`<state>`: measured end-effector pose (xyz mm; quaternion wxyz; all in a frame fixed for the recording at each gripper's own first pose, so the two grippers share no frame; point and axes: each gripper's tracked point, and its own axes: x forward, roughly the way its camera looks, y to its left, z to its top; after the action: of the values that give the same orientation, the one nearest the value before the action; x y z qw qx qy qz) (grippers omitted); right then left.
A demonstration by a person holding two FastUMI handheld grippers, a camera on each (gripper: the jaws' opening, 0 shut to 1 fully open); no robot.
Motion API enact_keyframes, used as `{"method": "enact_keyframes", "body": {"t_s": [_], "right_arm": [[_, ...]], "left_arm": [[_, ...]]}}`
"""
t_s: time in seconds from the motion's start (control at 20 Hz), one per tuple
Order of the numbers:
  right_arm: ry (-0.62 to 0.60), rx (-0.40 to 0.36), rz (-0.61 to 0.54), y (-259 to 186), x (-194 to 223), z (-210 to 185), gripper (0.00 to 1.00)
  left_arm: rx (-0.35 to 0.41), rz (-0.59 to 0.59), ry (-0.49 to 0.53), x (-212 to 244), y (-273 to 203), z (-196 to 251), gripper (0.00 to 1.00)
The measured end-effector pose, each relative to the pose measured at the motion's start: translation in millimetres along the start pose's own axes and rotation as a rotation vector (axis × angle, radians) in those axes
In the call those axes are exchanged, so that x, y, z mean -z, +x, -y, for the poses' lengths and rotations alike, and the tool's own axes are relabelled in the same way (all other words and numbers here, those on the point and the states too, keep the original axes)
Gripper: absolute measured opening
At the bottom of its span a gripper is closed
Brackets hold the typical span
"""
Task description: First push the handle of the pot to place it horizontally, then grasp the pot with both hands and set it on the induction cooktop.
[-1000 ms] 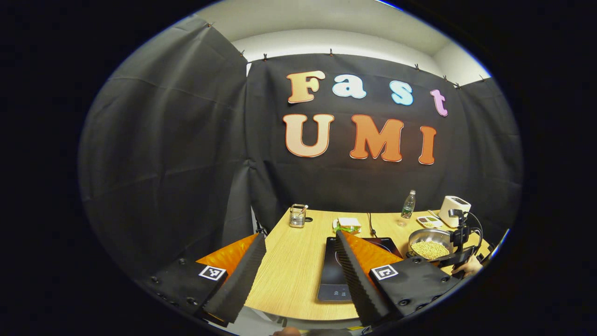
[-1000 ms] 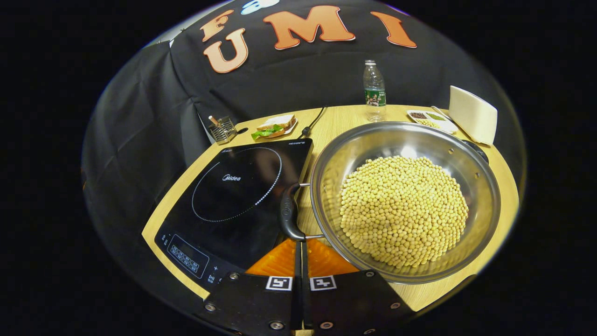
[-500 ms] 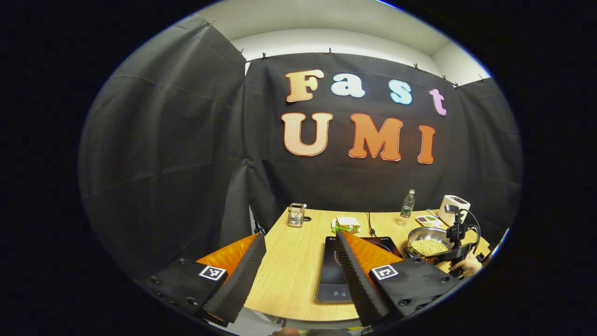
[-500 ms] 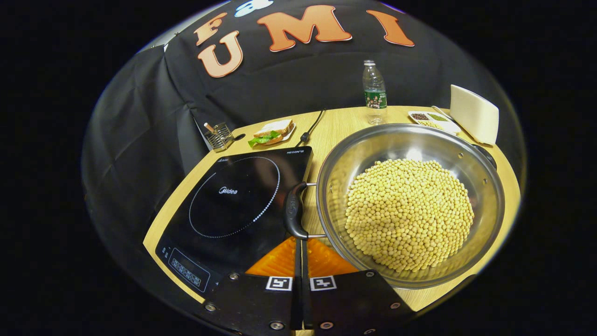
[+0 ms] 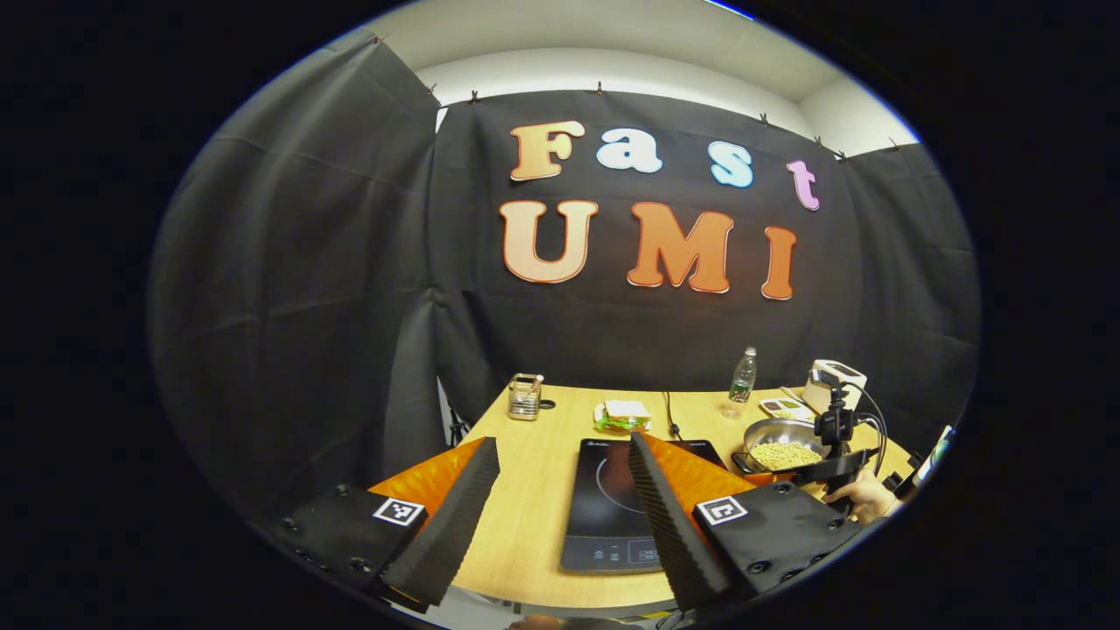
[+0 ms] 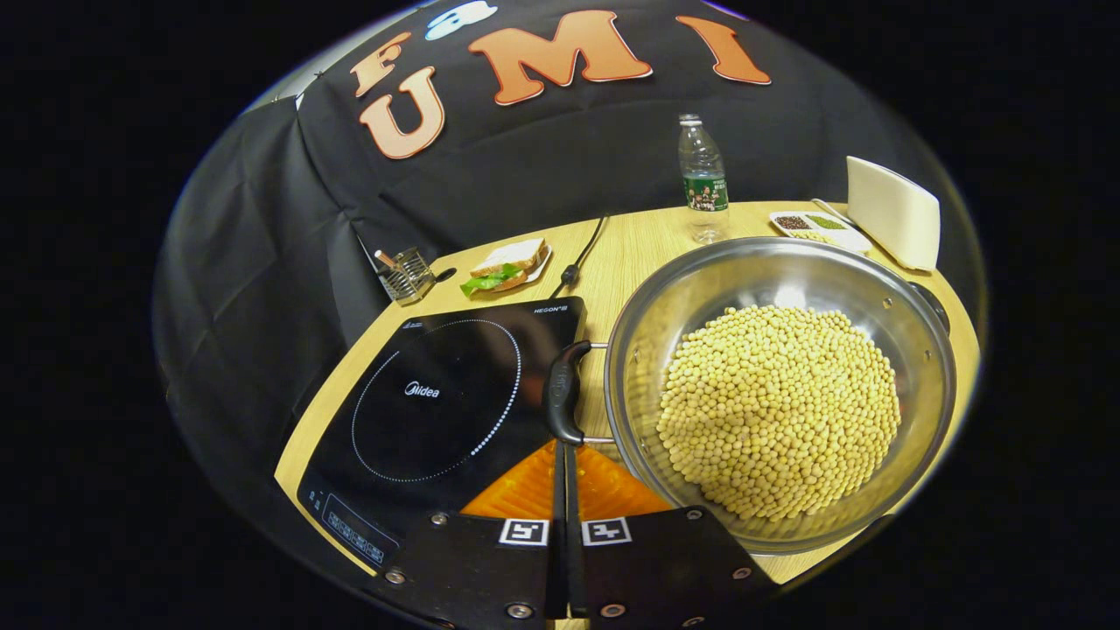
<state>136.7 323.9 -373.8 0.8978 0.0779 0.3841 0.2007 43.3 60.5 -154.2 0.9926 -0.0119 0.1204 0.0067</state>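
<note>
- Right gripper [image 6: 564, 455] jaws closed, tips at the pot handle [image 6: 563, 394]; contact uncertain.
- Left gripper [image 5: 560, 490] jaws wide open, empty, above bench [image 5: 525, 516] edge.
- Pot [image 6: 779, 394] on bench, just right of cooktop [image 6: 437, 402].
- Risk: hard shove slides pot, spills beans [image 6: 779, 407].
- Pot roughly half full of beans.

two gripper cameras, one far back and one close in

your left gripper view sits back off the table's [image 5: 525, 516] near edge, facing the booth's back wall, with the induction cooktop [image 5: 608, 516] near and the pot [image 5: 779, 442] small at far right. your right gripper view looks steeply down, close over the pot [image 6: 779, 394]. both share the cooktop [image 6: 437, 402], pot, sandwich [image 6: 506, 265] and water bottle [image 6: 703, 179].
</note>
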Motion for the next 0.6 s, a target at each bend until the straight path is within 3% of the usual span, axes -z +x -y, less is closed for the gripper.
{"method": "enact_keyframes", "body": {"t_s": [0.3, 0.6], "right_arm": [[-0.018, -0.07, 0.095, -61.2, -19.5, -0.8, 0.0], [-0.014, 0.053, 0.243, -129.0, -63.1, 80.9, 0.02]], "left_arm": [[0.123, -0.019, -0.025, 10.0, 28.5, 81.2, 0.98], [0.211, -0.058, -0.009, 34.1, 58.7, 174.8, 0.99]]}}
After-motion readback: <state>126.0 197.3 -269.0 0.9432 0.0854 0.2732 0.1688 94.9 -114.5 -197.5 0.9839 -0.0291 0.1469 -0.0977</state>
